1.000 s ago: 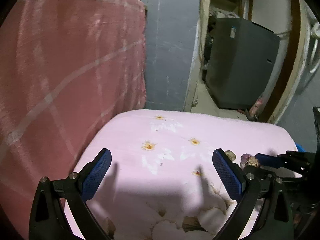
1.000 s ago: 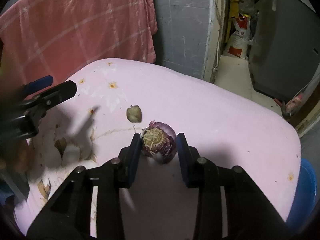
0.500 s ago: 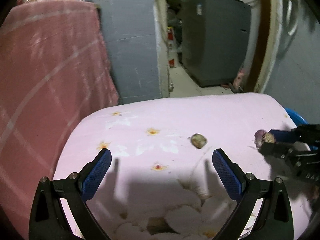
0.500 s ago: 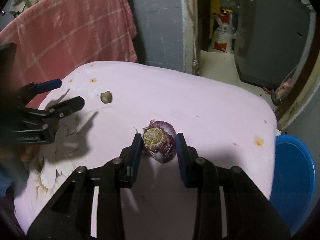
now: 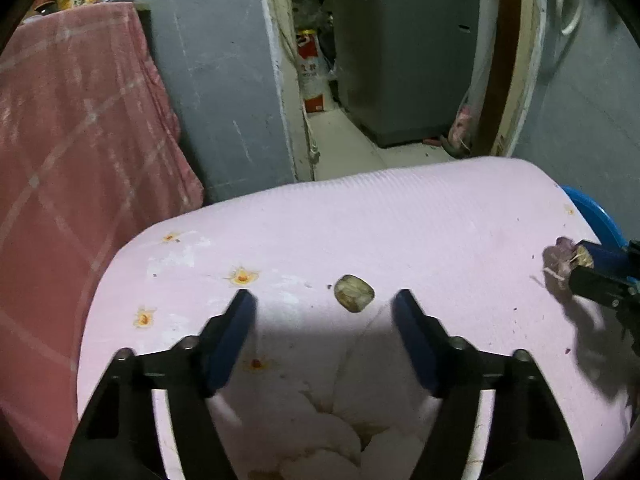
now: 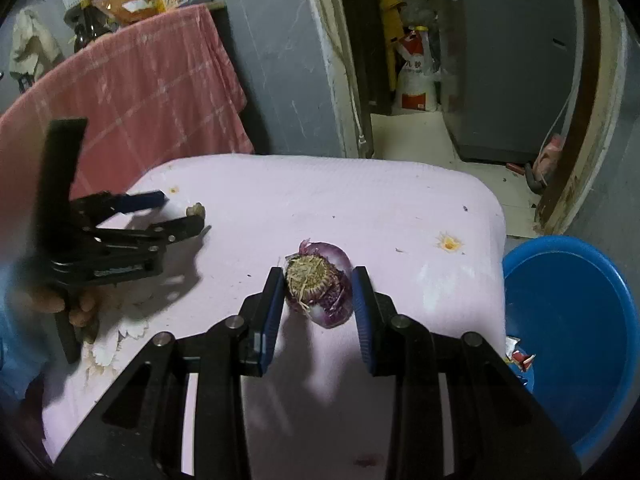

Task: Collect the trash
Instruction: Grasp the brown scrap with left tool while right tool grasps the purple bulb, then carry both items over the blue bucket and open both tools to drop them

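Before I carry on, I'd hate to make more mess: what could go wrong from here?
1. The right gripper pinches the onion end by loose, flaky skin; it might slip or shed on the way to the blue tub.
2. The left gripper is open with the small scrap near its right finger; closing from there could knock it away.
3. The tub sits below the table edge, so an early release may miss it.

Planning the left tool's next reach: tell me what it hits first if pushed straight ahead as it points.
Probably the small brownish scrap on the pink tabletop: it lies just beyond the open left tool, slightly right of centre. Depth is unclear, so the tool could pass over it.
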Motion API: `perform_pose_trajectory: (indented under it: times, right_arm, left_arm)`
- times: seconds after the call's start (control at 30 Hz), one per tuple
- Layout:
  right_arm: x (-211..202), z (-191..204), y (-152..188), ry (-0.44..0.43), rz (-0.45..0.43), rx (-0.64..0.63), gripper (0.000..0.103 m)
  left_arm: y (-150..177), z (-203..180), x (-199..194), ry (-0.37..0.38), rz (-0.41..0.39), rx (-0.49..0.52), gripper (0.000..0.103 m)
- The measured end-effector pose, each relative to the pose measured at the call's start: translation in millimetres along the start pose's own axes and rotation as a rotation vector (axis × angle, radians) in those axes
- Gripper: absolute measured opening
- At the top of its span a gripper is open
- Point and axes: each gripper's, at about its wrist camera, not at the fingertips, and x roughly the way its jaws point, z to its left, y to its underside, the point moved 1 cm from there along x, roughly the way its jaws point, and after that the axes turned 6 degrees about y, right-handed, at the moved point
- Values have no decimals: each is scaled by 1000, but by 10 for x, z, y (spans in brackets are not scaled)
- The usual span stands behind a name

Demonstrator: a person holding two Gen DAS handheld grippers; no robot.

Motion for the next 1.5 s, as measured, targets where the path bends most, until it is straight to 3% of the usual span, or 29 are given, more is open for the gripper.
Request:
perform_pose_trajectory:
  times: [0.1,0.27,0.43,0.77,1.03,1.5]
  right_arm:
    - [-33,-15,20,-10,-11,4,33]
    - [-67,-43,43,-21,-22,12,33]
    - [-78,-59,69,-26,-25,23,33]
    - [-175,-85,77,-22,-83,28,33]
    - [-414,-185,60,25,-182,31,33]
    - [-1376,-733,111,174,-548,126,33]
  left_arm:
    - [1,-58,23,7,9,20,42]
    - [-35,-138,49,2,17,37,37]
    - [-62,-167,98,25,26,33,18]
    - [-65,-221,-22,64,-17,-37,17]
    - [-103,-390,-367,150,-185,-90,17]
    - [-536,-983,-938,321,-518,-137,17]
